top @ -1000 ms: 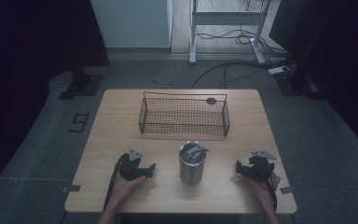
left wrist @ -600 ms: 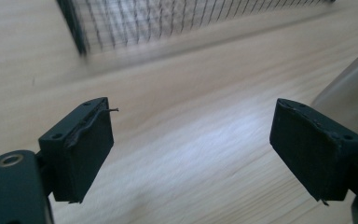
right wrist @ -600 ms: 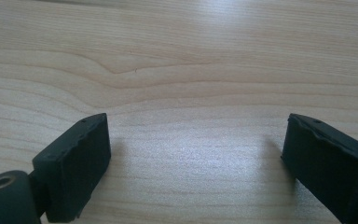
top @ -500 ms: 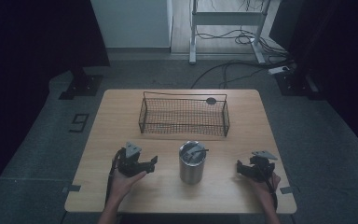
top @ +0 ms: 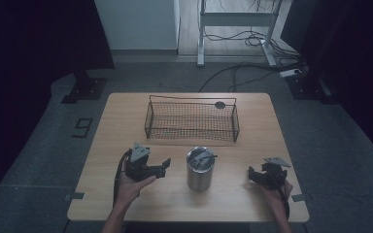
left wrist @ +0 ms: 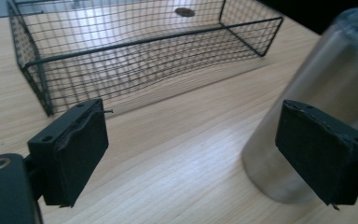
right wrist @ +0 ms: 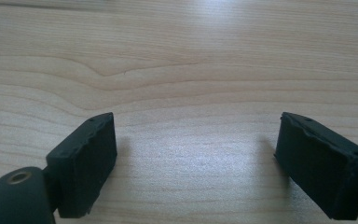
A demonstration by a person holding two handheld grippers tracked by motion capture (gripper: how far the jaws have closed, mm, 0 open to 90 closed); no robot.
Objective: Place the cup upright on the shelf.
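Note:
A steel tumbler (top: 200, 169) with a lid stands at the table's near middle; in the left gripper view the tumbler (left wrist: 326, 93) rises behind the right jaw. My left gripper (top: 165, 167) hangs above the table just left of it and points at it. Its jaws (left wrist: 193, 158) have just been opening and stand open with nothing between them. My right gripper (top: 251, 174) rests low at the table's near right, apart from the tumbler. In the right gripper view its fingers (right wrist: 86, 163) stand open over bare wood.
A black wire basket (top: 192, 130) lies across the far middle of the table, with a small dark disc (top: 219, 104) at its back rim. The left gripper view shows the basket (left wrist: 135, 60) beyond the jaws. Bare wood lies between basket and tumbler.
My left gripper has lifted off the table, tilted toward the tumbler, and spread its jaws. The right gripper and the tumbler have kept still.

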